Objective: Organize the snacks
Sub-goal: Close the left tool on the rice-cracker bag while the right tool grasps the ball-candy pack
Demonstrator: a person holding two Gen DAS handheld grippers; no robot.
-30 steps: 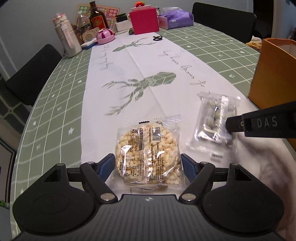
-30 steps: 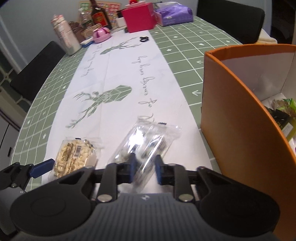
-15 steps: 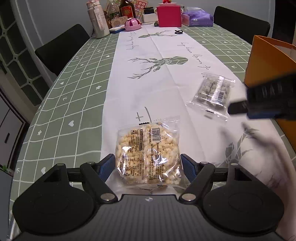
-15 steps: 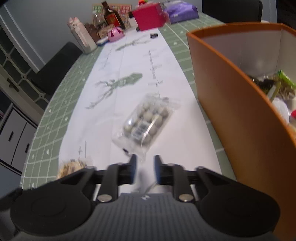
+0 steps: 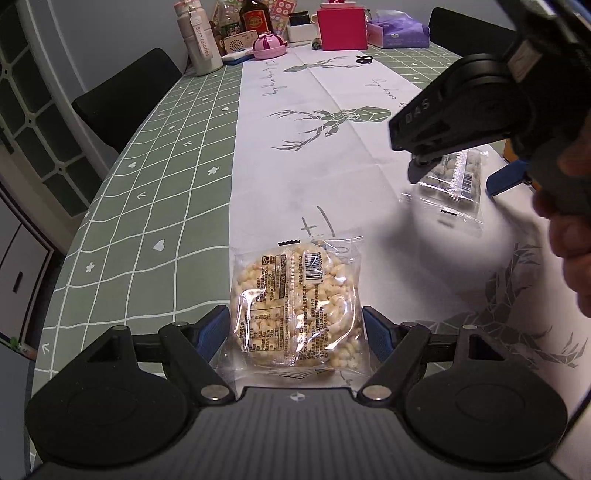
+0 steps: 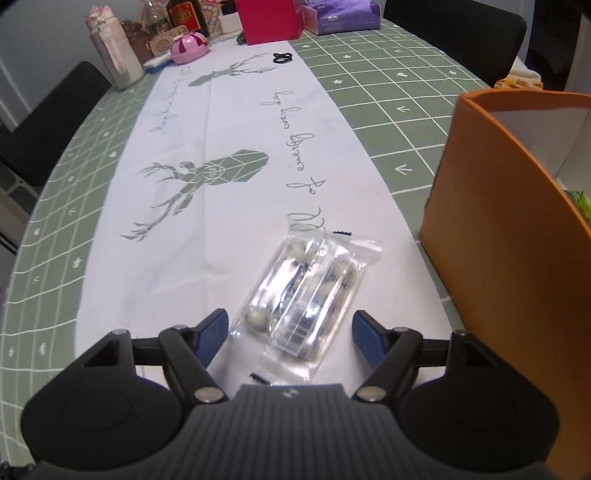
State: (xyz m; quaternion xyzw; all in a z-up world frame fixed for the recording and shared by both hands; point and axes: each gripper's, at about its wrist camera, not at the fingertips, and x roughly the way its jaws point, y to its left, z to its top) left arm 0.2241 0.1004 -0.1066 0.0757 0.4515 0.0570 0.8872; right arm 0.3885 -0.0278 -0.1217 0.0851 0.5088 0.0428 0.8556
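A clear bag of pale puffed snacks (image 5: 297,308) lies on the white table runner between the open fingers of my left gripper (image 5: 295,332). A clear pack of round grey-white candies (image 6: 304,295) lies on the runner between the open fingers of my right gripper (image 6: 290,332); the pack also shows in the left wrist view (image 5: 452,177), partly hidden by the right gripper's body. An orange box (image 6: 517,236) with snacks inside stands just right of the candy pack.
The table has a green grid cloth (image 5: 155,206) and a deer-print runner (image 6: 221,173). At the far end stand a pink box (image 5: 341,24), bottles (image 5: 199,37), a pink dish (image 5: 269,46), a purple pack (image 5: 400,29) and black scissors (image 6: 282,57). Black chairs (image 5: 125,99) surround the table.
My right gripper let go of the candy pack, drew back, opened wide, and now straddles the pack again. The left gripper stayed open around the puffed snack bag.
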